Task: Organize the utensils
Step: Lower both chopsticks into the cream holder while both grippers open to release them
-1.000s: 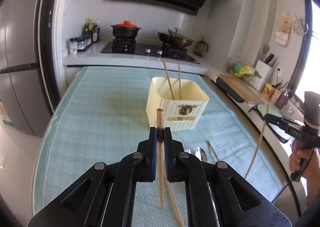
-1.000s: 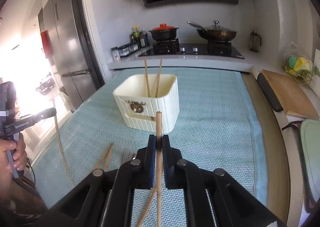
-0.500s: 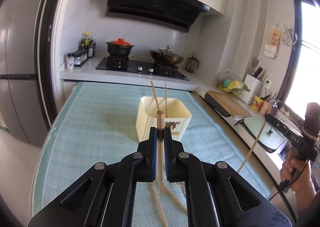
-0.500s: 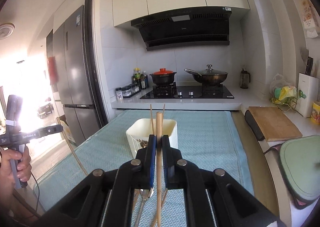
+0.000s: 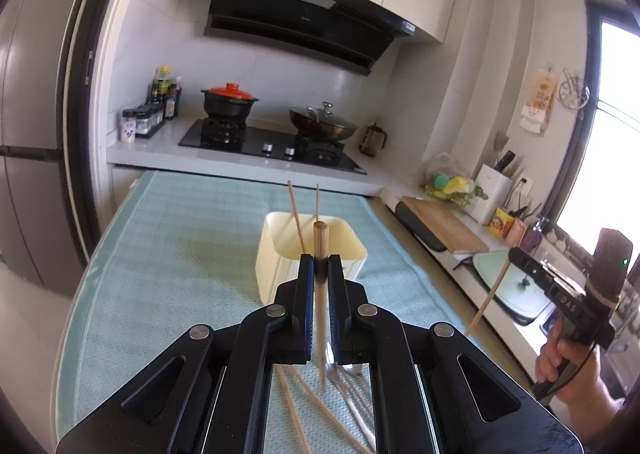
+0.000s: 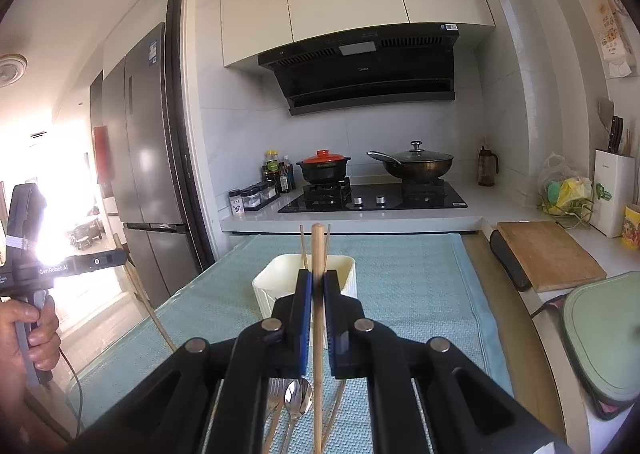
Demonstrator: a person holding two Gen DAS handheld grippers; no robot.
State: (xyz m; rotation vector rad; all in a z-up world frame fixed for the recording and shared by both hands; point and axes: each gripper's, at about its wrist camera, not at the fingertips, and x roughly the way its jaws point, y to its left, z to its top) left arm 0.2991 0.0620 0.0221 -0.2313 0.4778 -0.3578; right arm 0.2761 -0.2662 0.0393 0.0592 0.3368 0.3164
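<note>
My left gripper (image 5: 321,263) is shut on a wooden chopstick (image 5: 321,242), held upright above the table in front of the cream utensil holder (image 5: 276,266). Two chopsticks (image 5: 296,210) stand in the holder. My right gripper (image 6: 317,281) is shut on another chopstick (image 6: 318,246), also upright, with the holder (image 6: 267,286) just beyond it. A spoon (image 6: 298,398), a fork (image 6: 274,394) and loose chopsticks (image 5: 292,406) lie on the teal mat below. Each gripper also shows in the other view: the right gripper (image 5: 520,254) at the right, the left gripper (image 6: 116,256) at the left.
The teal mat (image 5: 180,254) covers the table. Behind it is a counter with a stove (image 5: 272,146), a red-lidded pot (image 5: 230,102) and a wok (image 5: 322,124). A cutting board (image 6: 548,254) and a green lid (image 6: 600,338) lie on the right counter. A fridge (image 6: 148,158) stands at the left.
Both grippers have risen and tilted up with their chopsticks, so the holder sits lower and farther in each view. Both stay shut.
</note>
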